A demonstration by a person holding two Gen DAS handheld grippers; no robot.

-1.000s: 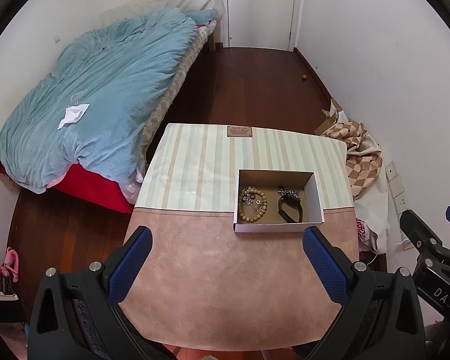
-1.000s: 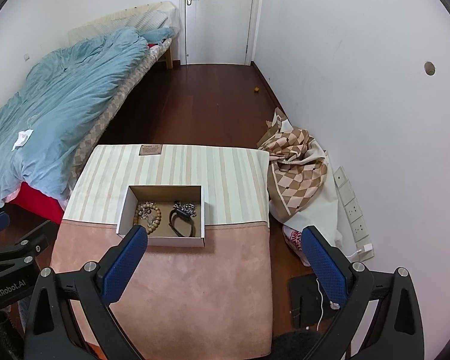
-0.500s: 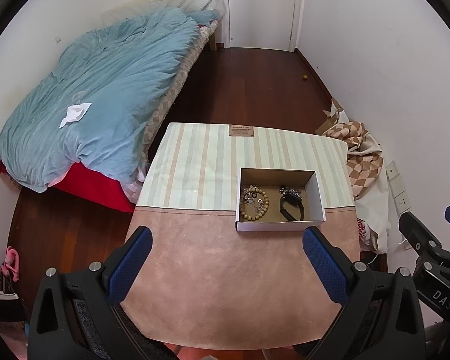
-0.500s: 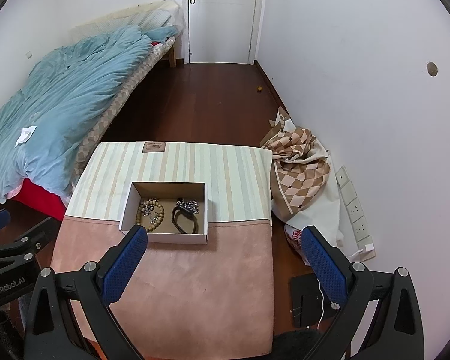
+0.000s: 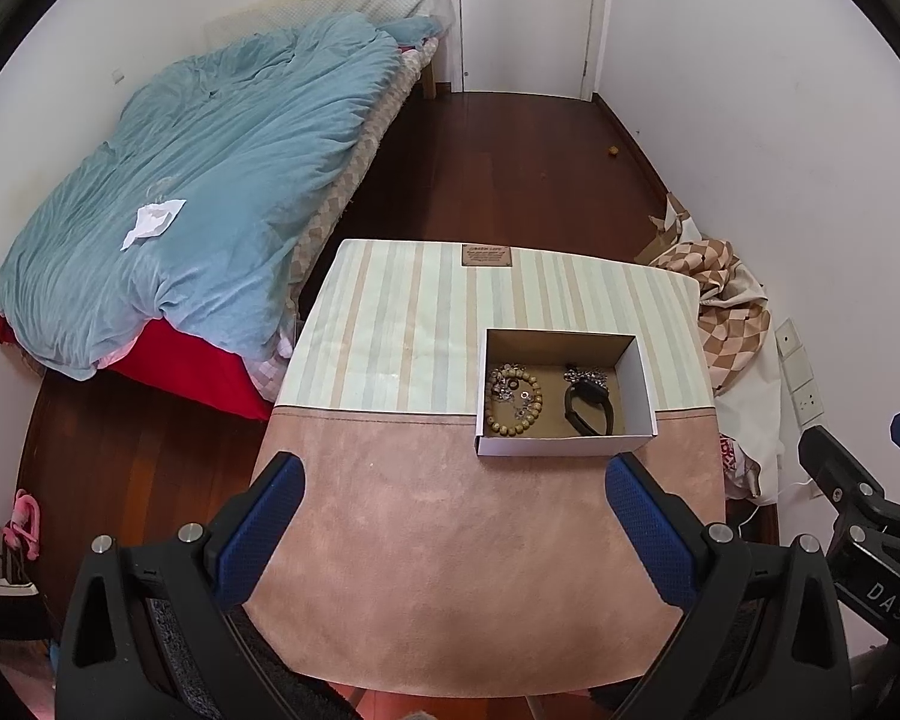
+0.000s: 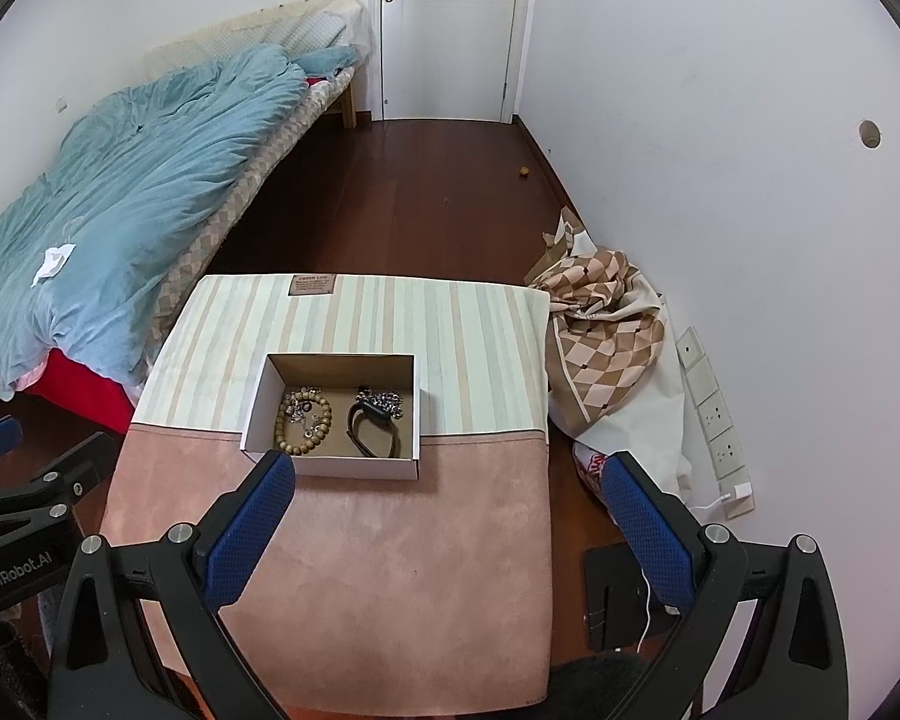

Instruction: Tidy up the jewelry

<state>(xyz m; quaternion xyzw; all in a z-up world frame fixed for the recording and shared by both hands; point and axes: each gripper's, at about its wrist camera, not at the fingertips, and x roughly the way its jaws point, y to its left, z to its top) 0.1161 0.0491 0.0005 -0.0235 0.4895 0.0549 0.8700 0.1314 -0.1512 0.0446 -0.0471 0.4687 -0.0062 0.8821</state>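
Ahead of my tongs the box looks like matt white card with a plain brown inside. In it I see wooden beads, a shiny metal chain and a matt black strap. The cloth under the tongs looks suede-like; my fingertips carry dimpled blue pads.

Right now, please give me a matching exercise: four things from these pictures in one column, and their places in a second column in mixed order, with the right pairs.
Things:
1. wooden bead bracelet
2. black band
3. brown label patch
4. checkered cloth

Places:
A. on the floor by the wall, beside the table
B. left half of the box
C. far edge of the striped table cover
D. right half of the box

Pairs: 1-B, 2-D, 3-C, 4-A
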